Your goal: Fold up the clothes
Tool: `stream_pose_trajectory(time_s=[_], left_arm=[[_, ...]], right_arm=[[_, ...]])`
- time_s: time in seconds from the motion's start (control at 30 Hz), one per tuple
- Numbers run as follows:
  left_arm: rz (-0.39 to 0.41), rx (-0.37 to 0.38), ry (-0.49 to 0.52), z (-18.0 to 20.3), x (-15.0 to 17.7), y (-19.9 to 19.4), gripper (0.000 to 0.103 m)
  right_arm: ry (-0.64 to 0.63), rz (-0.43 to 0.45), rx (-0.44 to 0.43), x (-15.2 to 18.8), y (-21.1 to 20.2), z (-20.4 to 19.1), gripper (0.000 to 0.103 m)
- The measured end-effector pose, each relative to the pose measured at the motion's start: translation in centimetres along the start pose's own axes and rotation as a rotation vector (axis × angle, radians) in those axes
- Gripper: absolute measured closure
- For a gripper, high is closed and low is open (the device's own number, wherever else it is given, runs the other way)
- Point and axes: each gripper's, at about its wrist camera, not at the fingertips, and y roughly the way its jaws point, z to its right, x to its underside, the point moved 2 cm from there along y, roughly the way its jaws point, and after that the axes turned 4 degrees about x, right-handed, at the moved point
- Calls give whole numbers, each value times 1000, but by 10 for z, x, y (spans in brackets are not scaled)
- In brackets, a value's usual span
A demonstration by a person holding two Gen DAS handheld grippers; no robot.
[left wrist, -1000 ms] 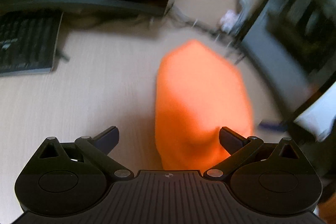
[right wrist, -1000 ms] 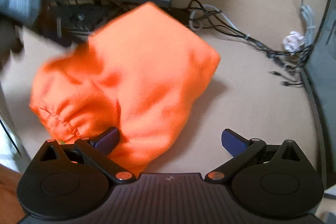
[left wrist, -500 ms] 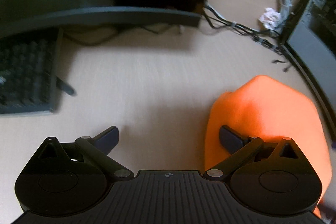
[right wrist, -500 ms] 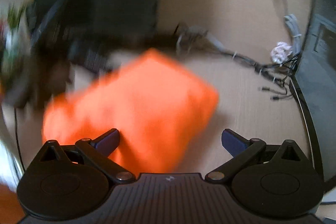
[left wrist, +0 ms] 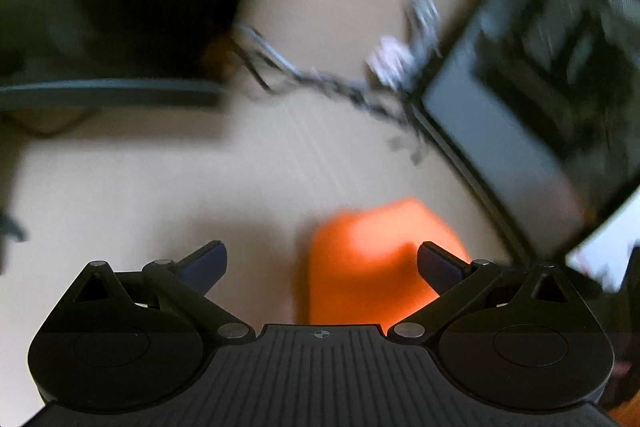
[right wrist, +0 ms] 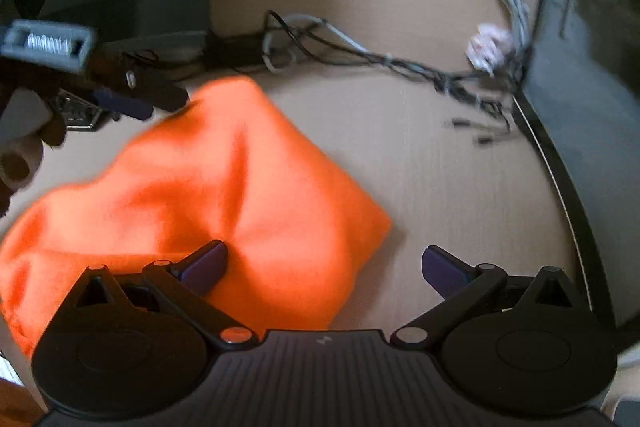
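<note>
Your orange garment (right wrist: 224, 203) lies on the pale wooden desk (right wrist: 440, 179) as a bunched, roughly squared bundle, with a ridge running down its middle and one corner pointing toward the tangle of cables (right wrist: 360, 55) at the back. In the left wrist view only a blurred end of it shows, low and right of centre (left wrist: 372, 267).

Your right gripper (right wrist: 324, 263) stands wide apart with nothing between its fingers; its left finger (right wrist: 204, 263) sits over the cloth, but whether it touches I cannot tell. Your left gripper (left wrist: 322, 261) is just as wide and holds nothing, and the cloth lies close by its right finger (left wrist: 440, 265). In the right wrist view your left gripper also shows at the far left edge (right wrist: 120, 99), near the garment's far corner and clear of it.

As I judge it, this fits two stages: a bundle already folded and let go, or a heap waiting for its next fold. The lumpy surface leans toward more work, though the blur leaves it open. If you do take hold again, you need an edge or corner you can see clearly, each gripper on its own side, and the cloth kept away from the cables and the dark case (right wrist: 592, 115) at the right.

No brand, label or writing can be read; both views are smeared by motion
</note>
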Motion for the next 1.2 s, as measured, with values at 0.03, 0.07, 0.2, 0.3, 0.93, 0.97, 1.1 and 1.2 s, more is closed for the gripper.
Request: stream_pose_trajectory(time_s=[0.03, 0.07, 0.2, 0.3, 0.93, 0.97, 1.1, 1.2], left_arm=[[-23, 0, 14, 5, 1, 9, 0], [-45, 1, 29, 10, 3, 19, 0], [-84, -27, 96, 28, 7, 36, 0], [-79, -102, 177, 35, 14, 38, 0], [102, -214, -20, -1, 34, -69, 0], [93, -193, -11, 0, 42, -75, 0], [20, -314, 71, -1, 70, -70, 0], [-25, -379, 69, -10, 77, -57, 0]], right_arm=[[-7, 0, 8, 1, -1, 0, 0], [-14, -1, 16, 2, -2, 1, 0], [-43, -2, 49, 7, -5, 2, 0], [-64, -2, 74, 10, -8, 3, 0], [-173, 142, -59, -41, -18, -17, 0], [-162, 145, -88, -36, -27, -15, 0], [-164, 119, -185, -8, -45, -21, 0], [-200, 61, -140, 17, -28, -42, 0]])
